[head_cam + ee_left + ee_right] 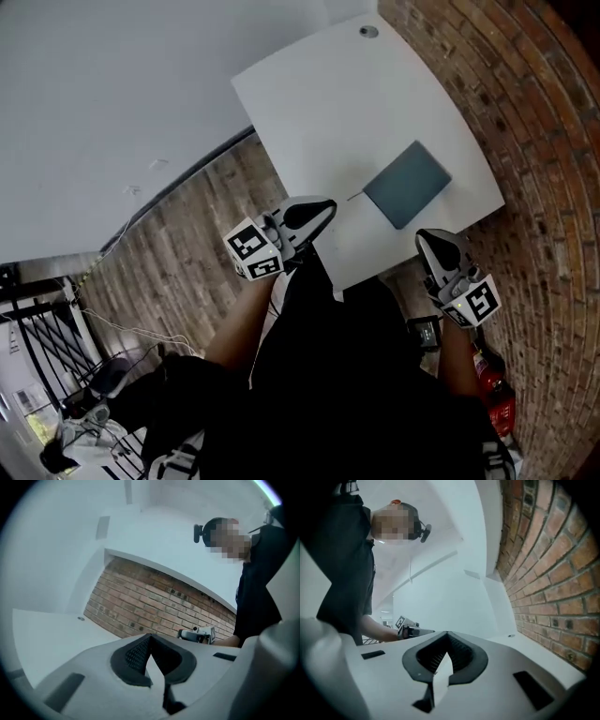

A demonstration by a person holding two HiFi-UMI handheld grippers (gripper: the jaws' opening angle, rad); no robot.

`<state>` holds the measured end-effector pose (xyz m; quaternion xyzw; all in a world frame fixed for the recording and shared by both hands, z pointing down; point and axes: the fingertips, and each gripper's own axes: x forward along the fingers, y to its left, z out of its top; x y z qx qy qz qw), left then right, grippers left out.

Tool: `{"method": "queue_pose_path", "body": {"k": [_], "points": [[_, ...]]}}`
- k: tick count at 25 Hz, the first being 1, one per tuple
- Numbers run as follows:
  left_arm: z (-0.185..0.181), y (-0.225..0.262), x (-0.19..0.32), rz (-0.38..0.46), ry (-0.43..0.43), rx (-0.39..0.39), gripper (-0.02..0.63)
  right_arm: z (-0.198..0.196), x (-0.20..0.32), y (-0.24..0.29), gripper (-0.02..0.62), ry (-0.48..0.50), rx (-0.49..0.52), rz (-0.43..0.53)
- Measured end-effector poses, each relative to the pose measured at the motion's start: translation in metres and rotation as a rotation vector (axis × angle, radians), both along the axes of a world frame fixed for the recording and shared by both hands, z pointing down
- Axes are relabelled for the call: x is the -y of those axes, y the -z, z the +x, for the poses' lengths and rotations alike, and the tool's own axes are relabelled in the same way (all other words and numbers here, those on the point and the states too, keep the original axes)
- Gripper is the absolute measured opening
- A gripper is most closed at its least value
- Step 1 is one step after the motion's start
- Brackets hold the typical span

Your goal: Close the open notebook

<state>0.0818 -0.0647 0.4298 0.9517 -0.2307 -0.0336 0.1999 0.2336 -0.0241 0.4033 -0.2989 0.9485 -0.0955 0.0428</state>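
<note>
The notebook (408, 184) lies closed on the white table (328, 103), its grey-blue cover up, near the table's front right corner. My left gripper (328, 206) hangs over the table's front edge, left of the notebook and clear of it, jaws shut with nothing between them. My right gripper (427, 238) sits just off the table's front corner, below the notebook, also shut and empty. In the left gripper view the shut jaws (150, 638) face the brick wall, with the right gripper (199, 633) beyond. The right gripper view has its shut jaws (447, 635) facing the left gripper (410, 630).
A brick wall (525, 112) runs along the table's right side. A round cable hole (368, 31) sits at the table's far end. Wood flooring (187, 244) lies to the left, with a cable and dark furniture (37, 347) at lower left. A red object (497, 394) stands on the floor at the right.
</note>
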Motion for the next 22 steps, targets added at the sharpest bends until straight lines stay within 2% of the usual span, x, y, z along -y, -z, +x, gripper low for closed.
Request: {"method": "queue_pose_path", "body": {"k": [2, 5, 9, 11, 15, 22], "points": [[-0.021, 0.013, -0.008, 0.019, 0.017, -0.036, 0.015, -0.009, -0.005, 0.016, 0.006, -0.001, 0.022, 0.028], [-0.055, 0.033, -0.02, 0.03, 0.038, -0.14, 0.015, -0.026, -0.016, 0.041, 0.006, -0.018, 0.045, 0.061], [-0.099, 0.05, -0.036, 0.037, 0.015, -0.287, 0.015, -0.056, -0.04, 0.046, 0.006, -0.068, -0.003, 0.069], [-0.118, 0.057, -0.048, 0.053, -0.032, -0.319, 0.015, -0.076, -0.053, 0.049, 0.006, -0.096, -0.018, 0.073], [-0.145, 0.062, -0.078, 0.093, -0.153, -0.319, 0.015, -0.113, -0.085, 0.052, 0.006, -0.164, -0.046, 0.08], [-0.143, 0.037, -0.151, 0.05, -0.427, -0.311, 0.015, -0.14, -0.172, 0.031, 0.006, -0.282, -0.077, 0.013]]}}
